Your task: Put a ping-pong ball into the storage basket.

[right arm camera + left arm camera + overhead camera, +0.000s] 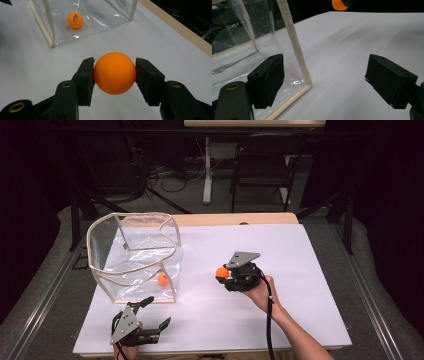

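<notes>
While the right gripper pinches a ball mid-table, the left gripper stands spread by the bag's near corner; another ball lies inside.

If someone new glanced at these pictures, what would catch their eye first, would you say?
The bright orange ball clamped between the right gripper's black jaws, above the white table. Next, the clear plastic bag with cream edging, standing open at the left with a second orange ball inside. The left gripper stands open beside it.
</notes>
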`<state>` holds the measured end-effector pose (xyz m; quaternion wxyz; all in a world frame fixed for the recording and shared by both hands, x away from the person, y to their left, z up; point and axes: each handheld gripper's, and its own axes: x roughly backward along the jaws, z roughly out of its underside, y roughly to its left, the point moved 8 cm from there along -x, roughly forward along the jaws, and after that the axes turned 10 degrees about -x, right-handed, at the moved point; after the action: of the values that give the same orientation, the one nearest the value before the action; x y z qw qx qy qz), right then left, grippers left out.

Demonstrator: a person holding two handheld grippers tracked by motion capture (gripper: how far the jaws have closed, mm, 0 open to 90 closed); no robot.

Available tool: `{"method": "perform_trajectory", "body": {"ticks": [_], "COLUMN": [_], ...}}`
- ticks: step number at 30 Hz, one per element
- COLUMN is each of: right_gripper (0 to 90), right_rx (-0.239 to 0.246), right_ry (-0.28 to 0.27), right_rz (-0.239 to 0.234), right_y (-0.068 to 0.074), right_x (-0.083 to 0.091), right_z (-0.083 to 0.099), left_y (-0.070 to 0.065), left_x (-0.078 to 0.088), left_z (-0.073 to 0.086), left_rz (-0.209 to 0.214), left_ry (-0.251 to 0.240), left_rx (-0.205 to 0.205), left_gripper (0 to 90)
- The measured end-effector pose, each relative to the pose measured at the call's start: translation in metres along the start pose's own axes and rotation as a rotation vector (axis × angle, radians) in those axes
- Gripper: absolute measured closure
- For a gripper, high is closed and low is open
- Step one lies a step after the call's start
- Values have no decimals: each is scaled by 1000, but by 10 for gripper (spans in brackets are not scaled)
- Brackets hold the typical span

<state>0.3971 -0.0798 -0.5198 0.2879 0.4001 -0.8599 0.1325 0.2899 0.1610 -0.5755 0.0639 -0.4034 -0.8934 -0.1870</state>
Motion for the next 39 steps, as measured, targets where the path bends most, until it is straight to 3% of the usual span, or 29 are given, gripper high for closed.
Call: {"method": "perform_trajectory", "body": {"ticks": [39], "right_gripper": [508], "right_rx": [45], "right_ry": [-97], "right_rz": [-32], "right_y": [20], "right_x": [-1], "right_z": [-39], "left_y": [0], "left_x": [-1], "left_z": [0], "left_rz": [2], "left_ry": [0], "left_rx": [1], "left_gripper": [157]}}
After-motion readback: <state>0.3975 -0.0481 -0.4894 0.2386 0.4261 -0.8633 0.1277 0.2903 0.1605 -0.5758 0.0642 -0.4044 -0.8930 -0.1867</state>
